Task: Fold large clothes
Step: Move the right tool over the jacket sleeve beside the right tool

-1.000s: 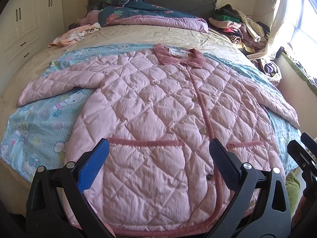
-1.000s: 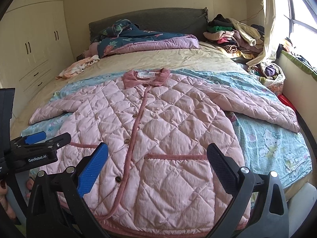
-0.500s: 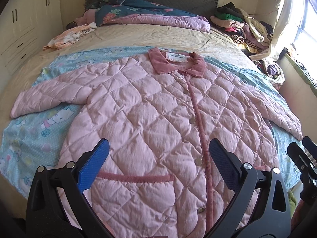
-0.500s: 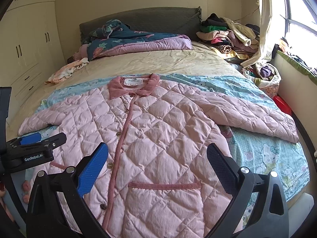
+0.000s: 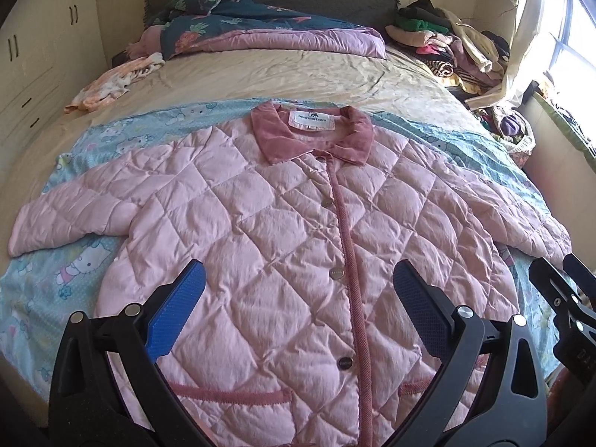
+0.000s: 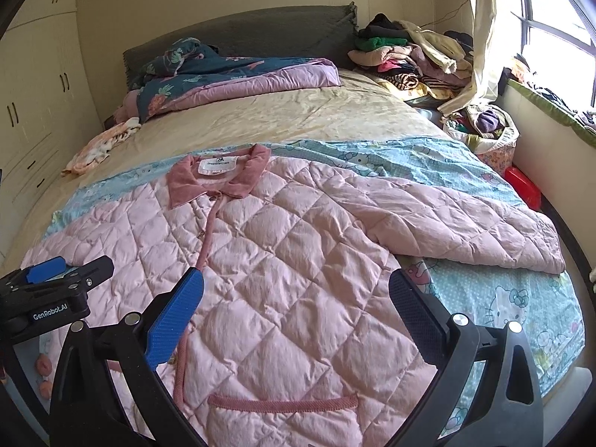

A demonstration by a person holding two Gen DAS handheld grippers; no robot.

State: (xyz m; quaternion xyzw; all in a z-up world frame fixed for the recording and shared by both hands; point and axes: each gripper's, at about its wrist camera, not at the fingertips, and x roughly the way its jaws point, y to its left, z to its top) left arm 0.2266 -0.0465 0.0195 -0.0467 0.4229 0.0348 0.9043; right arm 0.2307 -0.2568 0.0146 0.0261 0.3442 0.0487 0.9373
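A pink quilted jacket (image 5: 283, 246) (image 6: 283, 268) with a darker pink collar (image 5: 313, 134) lies flat and buttoned, front up, on a light blue cartoon-print sheet (image 5: 74, 272) over the bed. Both sleeves are spread out to the sides. My left gripper (image 5: 298, 287) hovers open above the jacket's middle, nothing between its blue pads. My right gripper (image 6: 296, 290) hovers open over the jacket's right half, also empty. The left gripper's body shows at the left edge of the right wrist view, and the right gripper's at the right edge of the left wrist view.
A folded dark floral and purple quilt (image 5: 260, 29) lies at the headboard. A small pale garment (image 5: 115, 82) sits at the far left of the bed. A heap of clothes (image 6: 409, 59) is piled far right by the window. White wardrobes (image 5: 33, 56) stand left.
Both grippers have moved forward over the jacket towards the collar; the hem has dropped out of view. Both stay open, and the jacket has not moved.
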